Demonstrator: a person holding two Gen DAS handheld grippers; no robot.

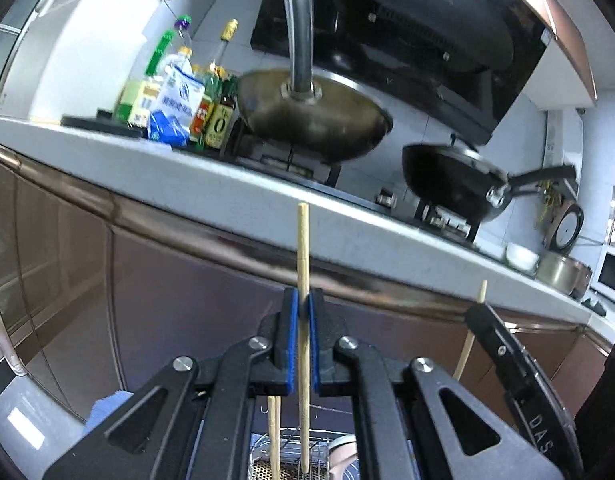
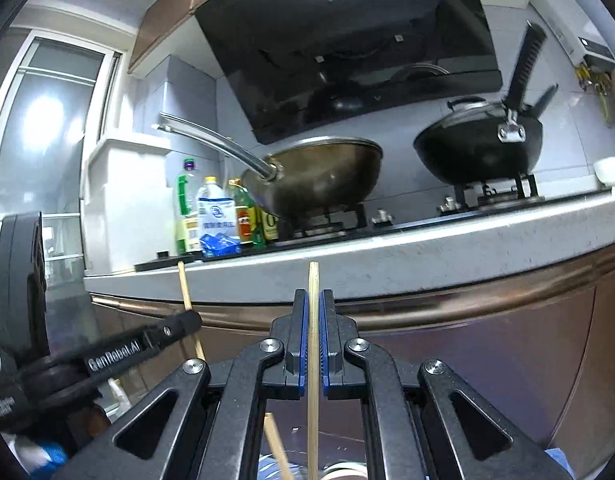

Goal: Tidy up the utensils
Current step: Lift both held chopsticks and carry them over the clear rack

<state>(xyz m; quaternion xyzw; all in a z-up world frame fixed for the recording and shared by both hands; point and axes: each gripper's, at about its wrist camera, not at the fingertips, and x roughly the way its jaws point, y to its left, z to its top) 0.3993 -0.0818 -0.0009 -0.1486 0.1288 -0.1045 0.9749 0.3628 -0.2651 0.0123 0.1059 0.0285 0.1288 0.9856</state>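
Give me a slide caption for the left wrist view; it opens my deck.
Left tongs shut on an upright chopstick below the counter, two woks on the stove.

I am working in a home kitchen: I am facing a pale stone desk (image 2: 427,256) over glossy brown cabinet doors (image 2: 487,344), a steel wok (image 2: 323,178) and a lidded black wok (image 2: 479,148) are sitting on gas burners under a slanted black glass range hood (image 2: 347,40), and cooking-oil and sauce bottles (image 2: 227,212) are standing beside them.

The left gripper (image 2: 187,326) arm reads "GenRobot.AI"; a brown bottle (image 1: 220,122) label shows "0".
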